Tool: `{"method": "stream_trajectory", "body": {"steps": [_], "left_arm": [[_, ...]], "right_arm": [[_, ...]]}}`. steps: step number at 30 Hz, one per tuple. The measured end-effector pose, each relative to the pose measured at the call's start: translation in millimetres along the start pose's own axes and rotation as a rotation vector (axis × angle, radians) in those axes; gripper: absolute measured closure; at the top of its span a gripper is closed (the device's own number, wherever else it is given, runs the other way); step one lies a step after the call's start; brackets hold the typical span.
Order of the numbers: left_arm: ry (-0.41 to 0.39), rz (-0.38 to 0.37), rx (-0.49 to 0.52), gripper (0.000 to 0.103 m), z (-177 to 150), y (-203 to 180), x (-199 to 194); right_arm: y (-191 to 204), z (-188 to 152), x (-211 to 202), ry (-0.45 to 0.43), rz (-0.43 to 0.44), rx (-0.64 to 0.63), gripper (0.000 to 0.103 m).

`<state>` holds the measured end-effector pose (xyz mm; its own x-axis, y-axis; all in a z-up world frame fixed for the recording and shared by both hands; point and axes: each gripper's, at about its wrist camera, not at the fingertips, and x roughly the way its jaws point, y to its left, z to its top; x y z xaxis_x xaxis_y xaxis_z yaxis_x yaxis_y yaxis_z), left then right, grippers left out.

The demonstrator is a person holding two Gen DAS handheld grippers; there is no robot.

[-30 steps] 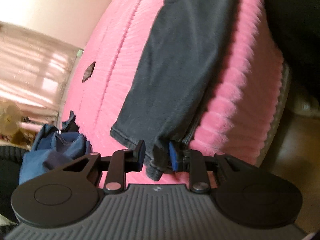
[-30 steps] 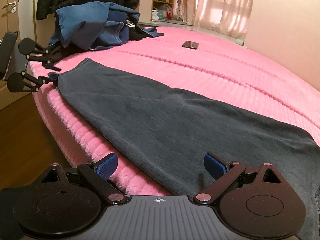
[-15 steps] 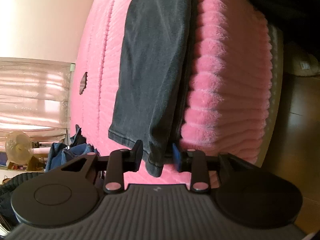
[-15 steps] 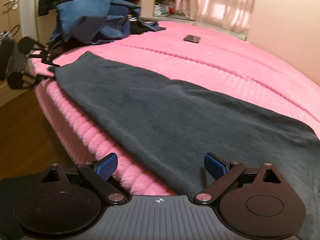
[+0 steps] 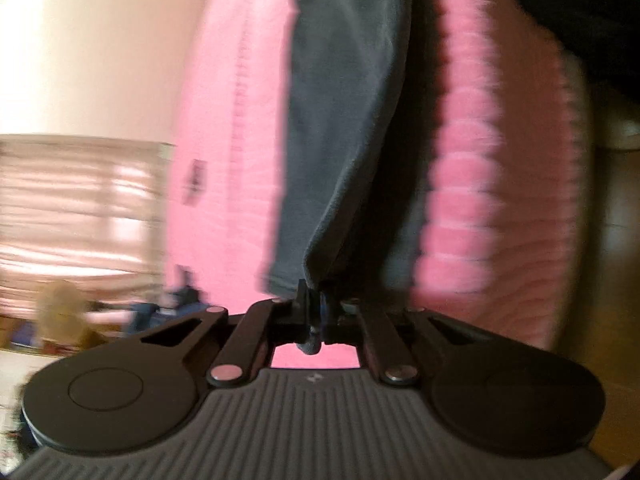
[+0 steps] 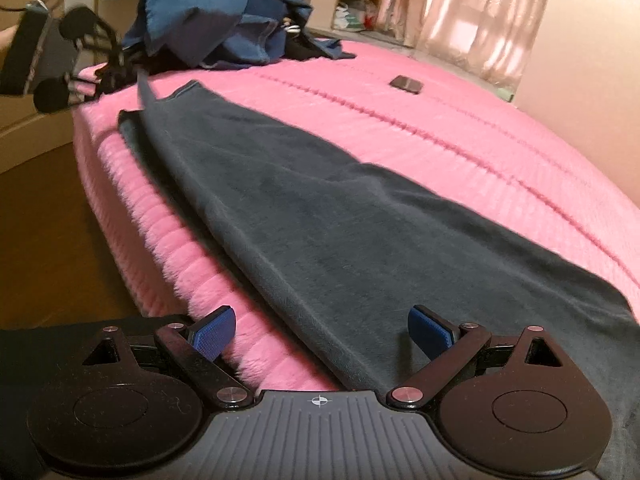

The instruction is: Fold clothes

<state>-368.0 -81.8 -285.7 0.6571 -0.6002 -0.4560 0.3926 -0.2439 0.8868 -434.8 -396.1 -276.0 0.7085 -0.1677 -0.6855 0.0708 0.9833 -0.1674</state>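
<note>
The left tongs [image 5: 314,314] are pressed together on the hem corner of dark grey trousers [image 6: 320,216], and a small tuft of the cloth pokes out beneath the tips. From that pinch the fabric rises into a ridge and runs straight ahead of the left tongs along the pink ribbed bed cover [image 6: 460,120], close to the bed's near edge; this view is blurred. The right tongs [image 6: 320,330] stand wide apart, holding nothing, low over the other end of the trousers, with one blue pad [image 6: 212,330] above bare cover at the bed's edge and the other over the cloth. Far ahead of the right tongs the lifted corner hangs from the left tongs [image 6: 116,68]. Beyond it sits a pile of blue clothes [image 6: 224,28]. A dark phone [image 6: 406,84] lies ahead and to the right on open pink cover. Wooden floor [image 6: 44,216] stretches left of the bed.
</note>
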Motion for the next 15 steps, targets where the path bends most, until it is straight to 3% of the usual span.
{"method": "stream_trajectory", "body": {"steps": [3,7,15], "left_arm": [[-0.031,0.115,-0.105,0.101,-1.2,8.6,-7.6],[0.007,-0.051,-0.008,0.100,-9.2,-36.2,6.5],[-0.003,-0.062,0.023,0.098,-19.0,-37.5,1.2]], "right_arm": [[-6.3,-3.1,-0.1,-0.005,-0.010,0.028,0.008],[-9.7,-6.3,5.7,0.016,-0.007,0.054,0.008],[-7.2,-0.8,-1.3,-0.007,0.017,0.085,0.008]]}}
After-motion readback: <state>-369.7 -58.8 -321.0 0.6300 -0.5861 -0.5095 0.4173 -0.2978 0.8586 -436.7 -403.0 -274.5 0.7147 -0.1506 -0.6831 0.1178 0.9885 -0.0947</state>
